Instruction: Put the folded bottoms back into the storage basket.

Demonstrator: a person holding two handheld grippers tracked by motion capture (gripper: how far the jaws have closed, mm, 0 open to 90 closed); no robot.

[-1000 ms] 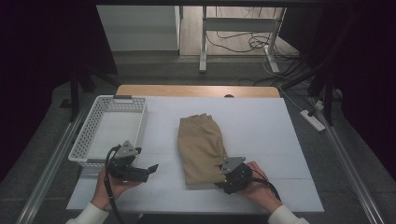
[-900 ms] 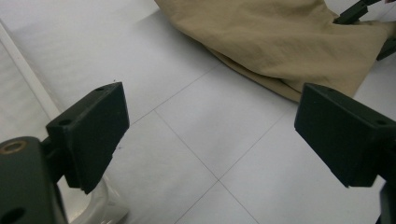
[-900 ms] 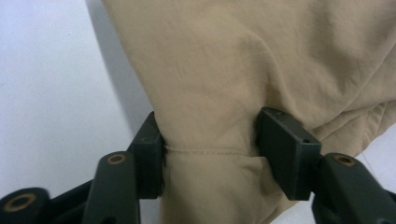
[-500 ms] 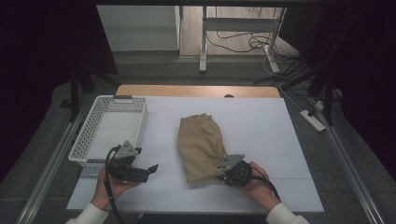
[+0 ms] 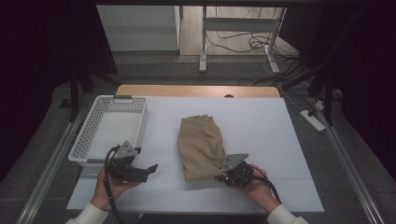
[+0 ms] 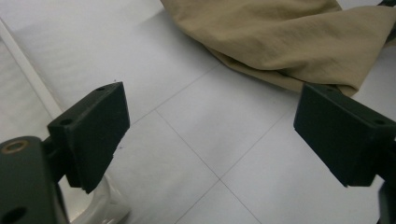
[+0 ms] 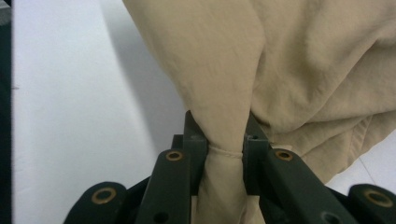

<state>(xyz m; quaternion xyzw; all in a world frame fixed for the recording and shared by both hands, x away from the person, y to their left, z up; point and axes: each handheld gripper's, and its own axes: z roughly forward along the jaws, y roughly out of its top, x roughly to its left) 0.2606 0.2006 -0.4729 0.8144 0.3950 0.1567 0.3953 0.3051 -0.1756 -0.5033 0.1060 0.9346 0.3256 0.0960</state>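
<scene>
1. The right claw [image 7: 224, 158] has just been closing and now pinches a bunched fold of the tan garment [image 5: 201, 144], which lies mid-worktop [image 5: 280, 121], at its near right corner.
2. The left claw [image 6: 210, 140] hangs wide and empty just left of the cloth, near the white basket [image 5: 88, 140].
3. To lift cleanly, I would keep the pinch firm and raise slowly, so that no layer slips free.
4. How many layers are caught is hidden inside the fold.
</scene>
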